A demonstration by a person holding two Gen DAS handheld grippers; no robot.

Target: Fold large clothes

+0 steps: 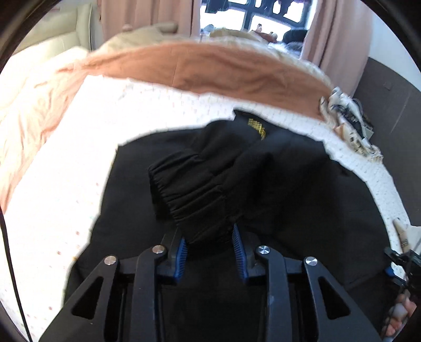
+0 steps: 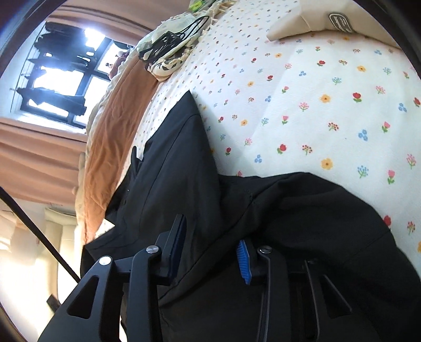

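Note:
A large black garment (image 1: 302, 184) with a small yellow print (image 1: 259, 129) lies on a bed with a white flowered sheet (image 1: 79, 163). Its gathered elastic cuff (image 1: 184, 184) is folded over the body. In the left wrist view, my left gripper (image 1: 210, 250) has its blue pads (image 1: 181, 252) pressed on the sleeve just behind that cuff. In the right wrist view, the black garment (image 2: 184, 163) stretches away over the flowered sheet (image 2: 315, 105). My right gripper (image 2: 211, 252) is shut on a raised fold of its edge.
An orange blanket (image 1: 210, 71) runs along the bed's far side below a window (image 1: 263, 15) with pink curtains. A patterned cloth with black cords (image 2: 171, 44) and a cream cushion (image 2: 315, 21) lie on the sheet. A hand (image 1: 400, 313) shows at the left view's lower right.

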